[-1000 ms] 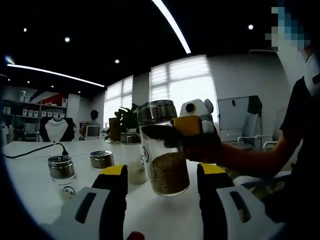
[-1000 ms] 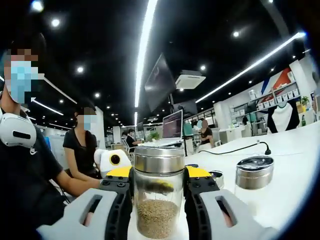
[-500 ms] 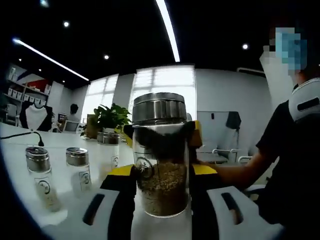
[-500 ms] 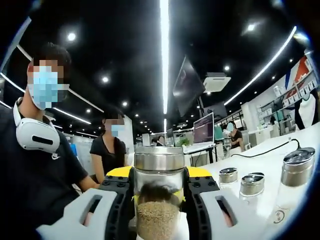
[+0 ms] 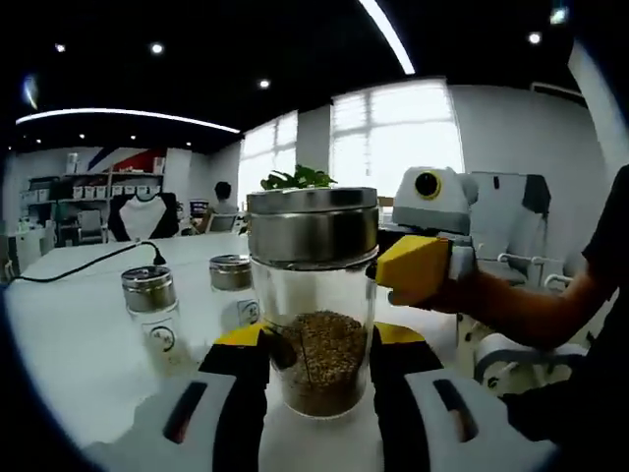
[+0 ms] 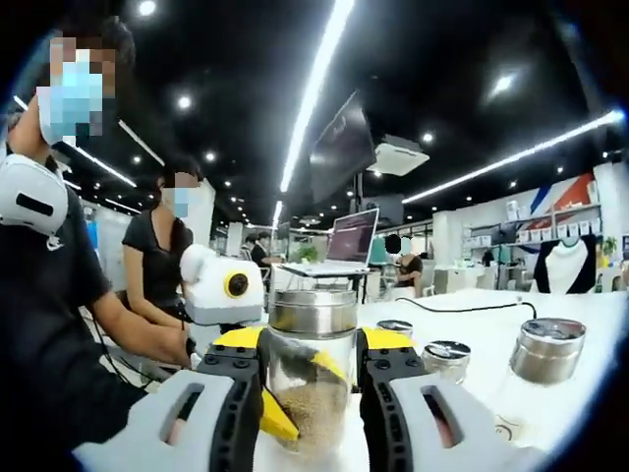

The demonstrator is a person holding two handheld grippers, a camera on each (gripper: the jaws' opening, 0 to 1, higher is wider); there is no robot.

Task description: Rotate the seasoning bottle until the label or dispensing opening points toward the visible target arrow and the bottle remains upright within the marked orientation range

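While the clear glass seasoning bottle with a steel lid [image 5: 313,295] stands upright on the white surface [image 5: 88,364], I see my left gripper [image 5: 313,344] and right gripper [image 6: 310,359] both clenched on it from opposite sides. Three smaller steel-capped bottles [image 6: 536,359] stand nearby.

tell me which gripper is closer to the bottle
Left, narrowly. The left gripper has its jaws tight around the bottle at its base; the right gripper sits beside the lid with a jaw tip at its edge.
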